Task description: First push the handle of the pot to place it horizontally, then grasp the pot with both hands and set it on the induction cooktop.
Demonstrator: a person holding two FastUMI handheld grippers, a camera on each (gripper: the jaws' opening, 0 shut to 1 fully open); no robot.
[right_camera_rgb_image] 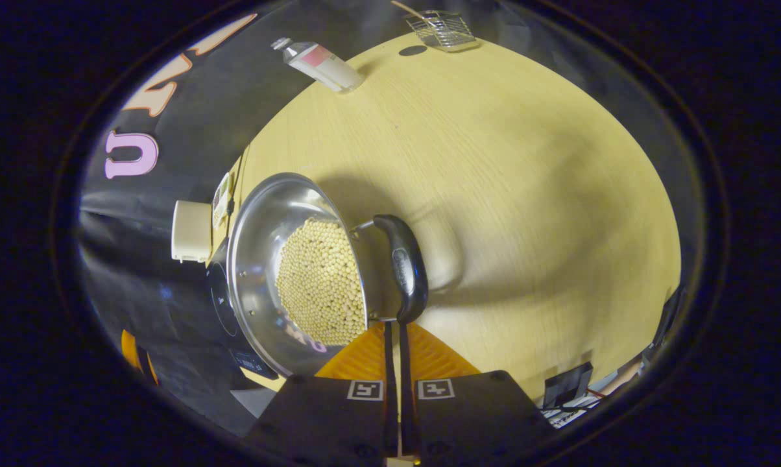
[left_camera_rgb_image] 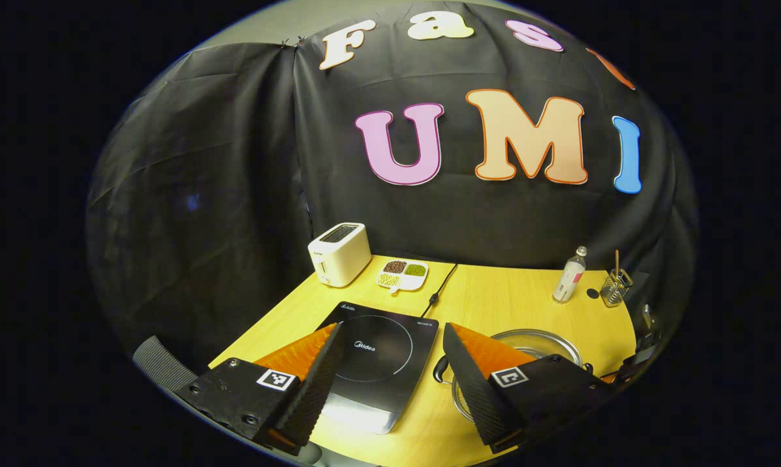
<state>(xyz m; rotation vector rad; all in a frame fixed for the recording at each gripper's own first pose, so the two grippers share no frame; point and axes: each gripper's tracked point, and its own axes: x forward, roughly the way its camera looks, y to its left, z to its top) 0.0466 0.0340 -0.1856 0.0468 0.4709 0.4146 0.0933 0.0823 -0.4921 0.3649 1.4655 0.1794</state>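
Note:
A steel pot (right_camera_rgb_image: 261, 220) holding pale beans (right_camera_rgb_image: 319, 285) stands on the wooden table, tilted by the camera's angle in the right gripper view. Its black side handle (right_camera_rgb_image: 405, 266) is just ahead of my right gripper (right_camera_rgb_image: 394, 325), which is shut, its tips touching the handle's near end with nothing between them. In the left gripper view my left gripper (left_camera_rgb_image: 392, 329) is open above the black induction cooktop (left_camera_rgb_image: 377, 363). The pot (left_camera_rgb_image: 546, 338) is to the cooktop's right, partly hidden behind one finger, with its other black handle (left_camera_rgb_image: 439, 373) facing the cooktop.
Along the back of the table stand a white toaster (left_camera_rgb_image: 340, 253), a divided dish of beans (left_camera_rgb_image: 402, 272), a bottle (left_camera_rgb_image: 571, 275) and a wire holder (left_camera_rgb_image: 616, 288). The cooktop's cord (left_camera_rgb_image: 444, 285) runs to the wall. Bare table (right_camera_rgb_image: 527, 194) lies beyond the pot handle.

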